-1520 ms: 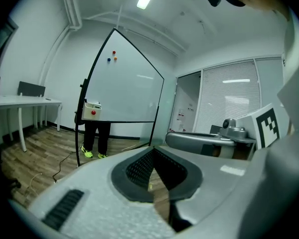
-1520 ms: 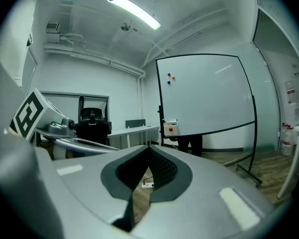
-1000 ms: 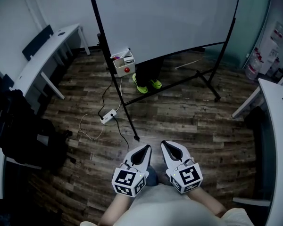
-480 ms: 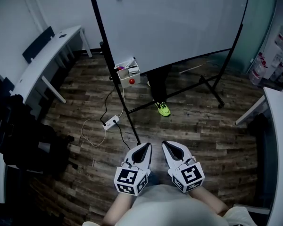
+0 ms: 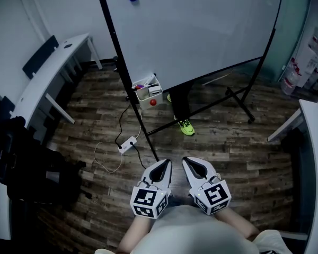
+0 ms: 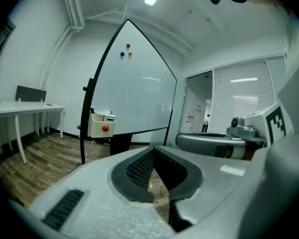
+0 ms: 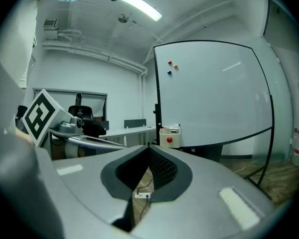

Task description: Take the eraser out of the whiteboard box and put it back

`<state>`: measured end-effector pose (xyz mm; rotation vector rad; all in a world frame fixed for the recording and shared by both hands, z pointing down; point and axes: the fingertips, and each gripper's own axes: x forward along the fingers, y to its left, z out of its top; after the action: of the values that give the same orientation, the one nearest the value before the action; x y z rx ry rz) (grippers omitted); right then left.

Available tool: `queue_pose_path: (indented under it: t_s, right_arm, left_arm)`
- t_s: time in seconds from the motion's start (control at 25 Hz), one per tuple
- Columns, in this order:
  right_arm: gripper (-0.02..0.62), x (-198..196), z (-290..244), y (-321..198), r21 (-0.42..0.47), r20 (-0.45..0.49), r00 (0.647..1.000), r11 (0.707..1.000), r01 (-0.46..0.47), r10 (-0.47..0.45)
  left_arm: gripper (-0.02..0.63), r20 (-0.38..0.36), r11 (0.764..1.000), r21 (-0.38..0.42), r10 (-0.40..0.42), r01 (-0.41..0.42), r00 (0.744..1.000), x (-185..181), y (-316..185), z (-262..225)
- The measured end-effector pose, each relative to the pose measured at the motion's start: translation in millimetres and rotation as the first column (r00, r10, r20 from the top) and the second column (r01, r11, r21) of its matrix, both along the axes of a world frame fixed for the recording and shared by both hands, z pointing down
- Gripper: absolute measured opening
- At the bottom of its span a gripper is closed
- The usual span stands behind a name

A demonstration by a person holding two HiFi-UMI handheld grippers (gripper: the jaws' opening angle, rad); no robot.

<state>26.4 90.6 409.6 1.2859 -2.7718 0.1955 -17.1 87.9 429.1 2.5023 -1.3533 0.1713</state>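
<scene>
A white box [image 5: 148,90] hangs on the whiteboard's [image 5: 201,25] left post, with a red magnet on its front and small items inside; I cannot make out the eraser. The box also shows in the left gripper view [image 6: 100,125] and the right gripper view [image 7: 170,136], far ahead. My left gripper [image 5: 161,168] and right gripper [image 5: 191,166] are held side by side low in the head view, well short of the board. Both are shut with nothing between their tips.
The whiteboard stands on a black wheeled frame [image 5: 238,97]. A person's legs with bright green shoes [image 5: 186,126] show behind it. A white power strip [image 5: 128,143] and cables lie on the wooden floor. White desks [image 5: 47,70] line the left and right [image 5: 314,136].
The whiteboard and its box have come nearer in the head view. The person behind the board has stepped to the right. Both grippers keep their place and stay shut.
</scene>
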Motion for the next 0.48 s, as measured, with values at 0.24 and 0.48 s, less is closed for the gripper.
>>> queue_pose_path:
  t_s: [0.24,0.48]
  right_arm:
    - [0.005,-17,1,-26,0.002,-0.004,1.0,1.0,-0.013,0.013]
    - [0.005,-33,0,-54,0.002,-0.003,1.0,1.0,-0.023,0.023]
  left_arm:
    - [0.0,0.004,1.0,0.003,0.01,-0.01,1.0,-17,-27,1]
    - [0.0,0.006,1.0,0.002,0.021,-0.021,1.0,-34,-55,0]
